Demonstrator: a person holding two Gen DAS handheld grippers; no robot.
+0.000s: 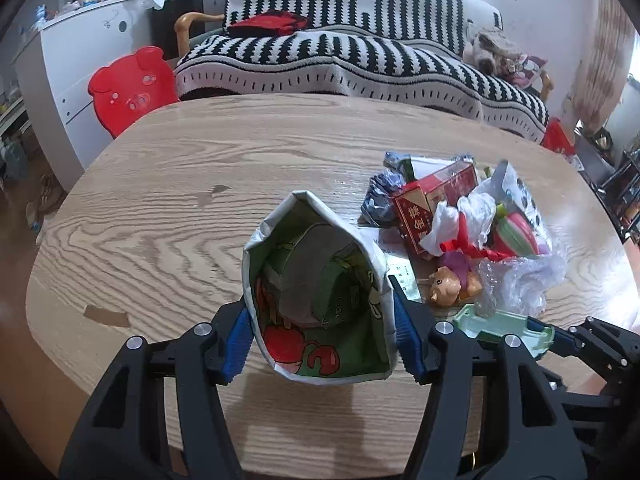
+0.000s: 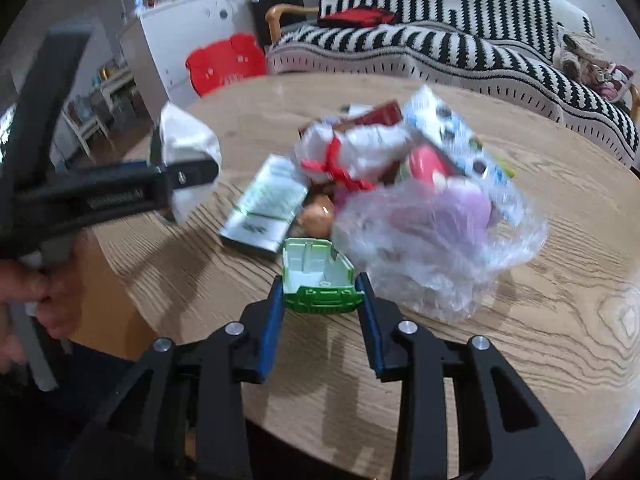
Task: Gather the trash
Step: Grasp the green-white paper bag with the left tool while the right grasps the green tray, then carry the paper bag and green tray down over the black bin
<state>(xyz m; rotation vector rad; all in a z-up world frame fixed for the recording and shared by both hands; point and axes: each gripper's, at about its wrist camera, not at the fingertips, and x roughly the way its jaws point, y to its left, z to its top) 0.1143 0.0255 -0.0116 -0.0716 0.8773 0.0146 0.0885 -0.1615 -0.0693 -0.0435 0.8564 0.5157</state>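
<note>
My left gripper (image 1: 322,340) is shut on an open paper bag (image 1: 320,288) with a green and red print inside, held above the wooden table (image 1: 160,208). My right gripper (image 2: 320,300) is shut on a green plastic toy shell (image 2: 316,280), which also shows in the left wrist view (image 1: 504,326). Beyond it lies a trash pile: a clear plastic bag (image 2: 432,240), a white wrapper with red ribbon (image 2: 352,152), a red box (image 1: 432,200), a silver-green carton (image 2: 268,204) and a small pig figure (image 1: 448,284). The left gripper and the bag (image 2: 188,148) appear at the left of the right wrist view.
A black-and-white striped sofa (image 1: 360,52) stands behind the table. A red pig-shaped stool (image 1: 128,88) and a white cabinet (image 1: 80,60) are at the far left. A small brown scrap (image 1: 106,316) lies near the table's left front edge.
</note>
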